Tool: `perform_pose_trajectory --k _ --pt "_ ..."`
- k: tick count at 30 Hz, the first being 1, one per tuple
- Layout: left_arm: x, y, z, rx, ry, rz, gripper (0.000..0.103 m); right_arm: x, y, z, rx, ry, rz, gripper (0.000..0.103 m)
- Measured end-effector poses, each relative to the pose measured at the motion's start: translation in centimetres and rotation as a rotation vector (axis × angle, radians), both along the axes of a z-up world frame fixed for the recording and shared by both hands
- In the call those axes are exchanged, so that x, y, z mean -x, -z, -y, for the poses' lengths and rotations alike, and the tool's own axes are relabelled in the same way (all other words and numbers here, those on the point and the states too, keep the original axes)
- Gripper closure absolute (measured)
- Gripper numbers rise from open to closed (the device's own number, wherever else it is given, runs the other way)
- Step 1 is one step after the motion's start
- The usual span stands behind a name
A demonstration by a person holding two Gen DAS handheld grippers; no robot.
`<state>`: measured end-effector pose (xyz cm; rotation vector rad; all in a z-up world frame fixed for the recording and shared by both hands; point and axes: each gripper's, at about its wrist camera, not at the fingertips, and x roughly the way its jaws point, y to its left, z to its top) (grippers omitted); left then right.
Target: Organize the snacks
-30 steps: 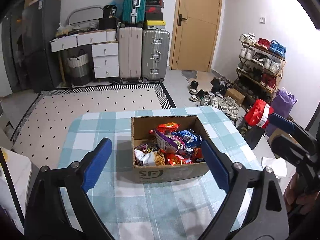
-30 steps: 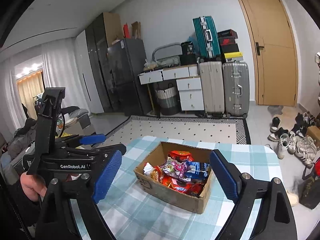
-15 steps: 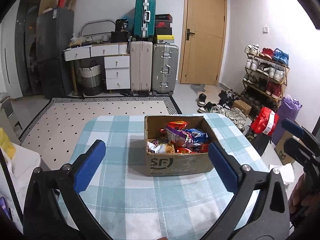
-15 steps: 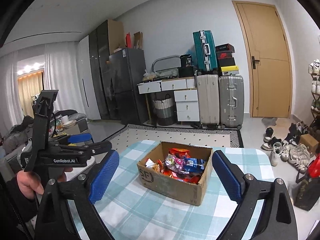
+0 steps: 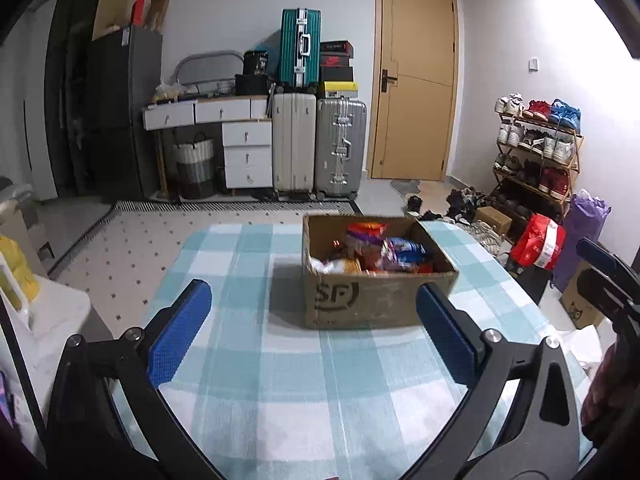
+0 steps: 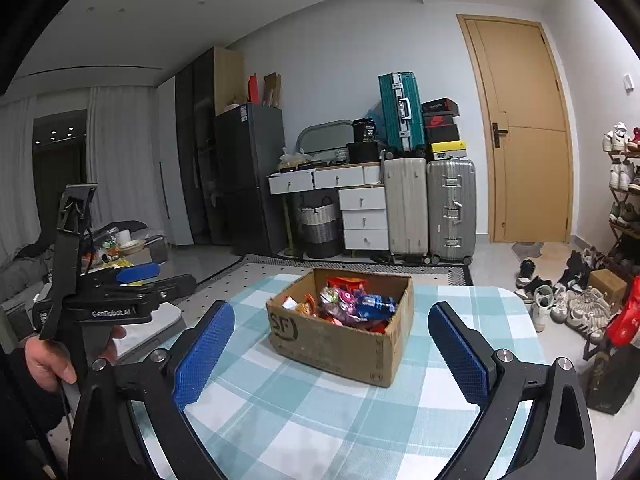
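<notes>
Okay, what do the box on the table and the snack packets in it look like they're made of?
The box looks like plain brown corrugated cardboard, matte, with a printed black logo and a scuffed, slightly ragged rim. The snack packets seem to be glossy plastic or foil film, judging by the crinkles and bright printed colours.
</notes>
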<state>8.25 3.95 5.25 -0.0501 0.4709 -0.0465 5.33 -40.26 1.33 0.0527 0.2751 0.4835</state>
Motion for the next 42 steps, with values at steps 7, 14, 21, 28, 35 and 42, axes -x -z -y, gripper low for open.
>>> perform_pose_trajectory --k 7,14,21,28,35,42 --pt "0.9 3.4 -0.3 -0.010 -0.032 -0.003 0.001 1.5 2.3 0.8 -0.007 0.028 0.025 0.004" --pt "0.6 7.2 -1.1 -0.037 -0.075 -0.017 0.001 1.7 5.2 1.5 0.002 0.065 0.001 0.004" --pt "0.3 10.4 -1.7 -0.053 -0.091 0.004 0.001 1.9 7.7 2.0 0.011 0.103 0.008 0.004" --pt "0.1 12.5 -1.7 -0.073 -0.085 0.043 0.001 1.9 10.0 1.4 0.071 0.118 0.020 0.004" --pt "-0.1 12.8 -2.0 -0.068 -0.077 0.054 0.001 1.3 10.4 0.6 0.115 0.115 0.004 0.003" --pt "1.3 12.5 -1.9 -0.075 -0.076 0.141 0.001 1.1 10.5 0.9 0.113 0.119 0.006 0.002"
